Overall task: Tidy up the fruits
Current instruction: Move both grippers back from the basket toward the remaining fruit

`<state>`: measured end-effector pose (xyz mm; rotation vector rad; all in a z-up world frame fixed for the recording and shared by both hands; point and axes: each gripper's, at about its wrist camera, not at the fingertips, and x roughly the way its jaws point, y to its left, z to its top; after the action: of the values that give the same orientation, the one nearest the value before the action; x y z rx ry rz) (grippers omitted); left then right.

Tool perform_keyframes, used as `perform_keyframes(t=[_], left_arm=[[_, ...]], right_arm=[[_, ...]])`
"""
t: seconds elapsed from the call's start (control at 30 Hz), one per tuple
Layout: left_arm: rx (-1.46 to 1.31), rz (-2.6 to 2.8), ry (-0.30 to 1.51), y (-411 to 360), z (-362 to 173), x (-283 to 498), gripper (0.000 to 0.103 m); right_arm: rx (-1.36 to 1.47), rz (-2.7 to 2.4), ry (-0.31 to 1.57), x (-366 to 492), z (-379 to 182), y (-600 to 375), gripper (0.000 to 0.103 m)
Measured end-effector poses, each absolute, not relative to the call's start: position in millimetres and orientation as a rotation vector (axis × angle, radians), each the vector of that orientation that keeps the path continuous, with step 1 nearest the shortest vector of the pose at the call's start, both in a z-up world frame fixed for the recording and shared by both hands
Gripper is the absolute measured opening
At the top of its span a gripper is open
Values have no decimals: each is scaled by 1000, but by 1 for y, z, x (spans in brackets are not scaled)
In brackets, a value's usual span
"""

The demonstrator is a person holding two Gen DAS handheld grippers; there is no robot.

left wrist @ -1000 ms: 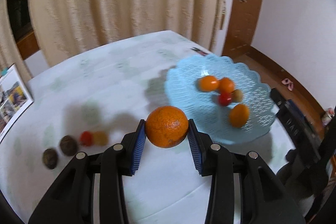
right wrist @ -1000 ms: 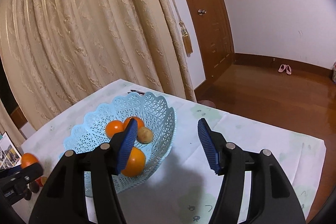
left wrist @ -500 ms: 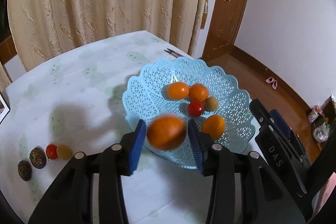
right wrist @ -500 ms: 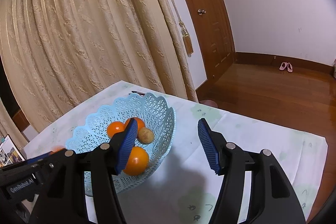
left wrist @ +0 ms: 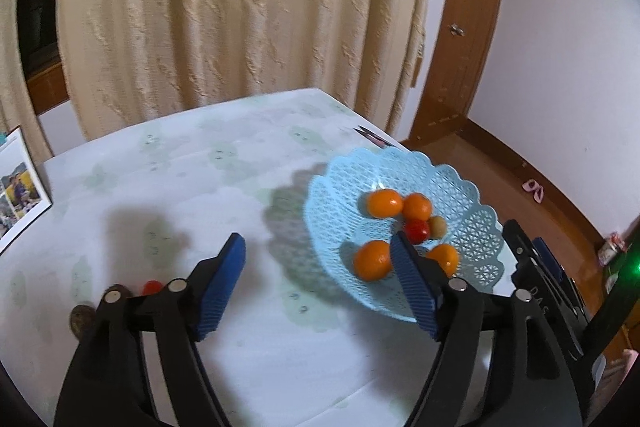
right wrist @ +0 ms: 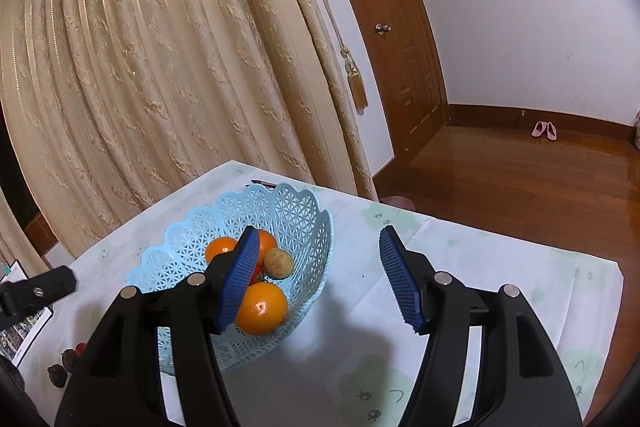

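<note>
**Fruit in the Blue Basket**

While the left gripper (left wrist: 318, 275) hangs over the tabletop (left wrist: 208, 187), its jaws are opening wide and nothing is between them. The blue basket (left wrist: 472, 195) sits at the right middle of the left wrist view. It is round, with a wavy rim and lots of little holes.

Six fruits lie in the basket. Two oranges (left wrist: 385, 203) touch each other near the back. A red tomato (left wrist: 417, 230) and a small brownish fruit (left wrist: 437, 225) sit just in front of them. Another orange (left wrist: 371, 260) lies near the front, partly behind the right jaw pad. One more orange fruit (left wrist: 445, 257) lies just beside that pad on the other side.

Some fruits lie outside the basket. At the lower left of the left wrist view, a small red fruit (left wrist: 152, 286) and a dark round fruit (left wrist: 82, 319) rest on the tabletop, partly hidden by the gripper.

The right gripper (right wrist: 316, 277) has its jaws apart too, opening a little, and holds nothing. In its view the basket is at the lower left, behind the left jaw pad.
</note>
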<state>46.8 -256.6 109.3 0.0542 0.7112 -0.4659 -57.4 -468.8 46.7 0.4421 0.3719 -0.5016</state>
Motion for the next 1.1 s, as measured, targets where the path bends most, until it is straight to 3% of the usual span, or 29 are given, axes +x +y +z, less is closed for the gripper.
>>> perform_keyframes(t=[0.47,0.67,1.1], left_arm=[[17,-294,697,-166,107,45,80],[-20,-205,732,-122,91,52,80],[-77,-90,810,-59,53,62,80]], right_arm=[[421,-477,381,-59,53,-458,64],[430,-417,387,-61,61,-445,69],[374,-244,412,-50,80,-392,70]])
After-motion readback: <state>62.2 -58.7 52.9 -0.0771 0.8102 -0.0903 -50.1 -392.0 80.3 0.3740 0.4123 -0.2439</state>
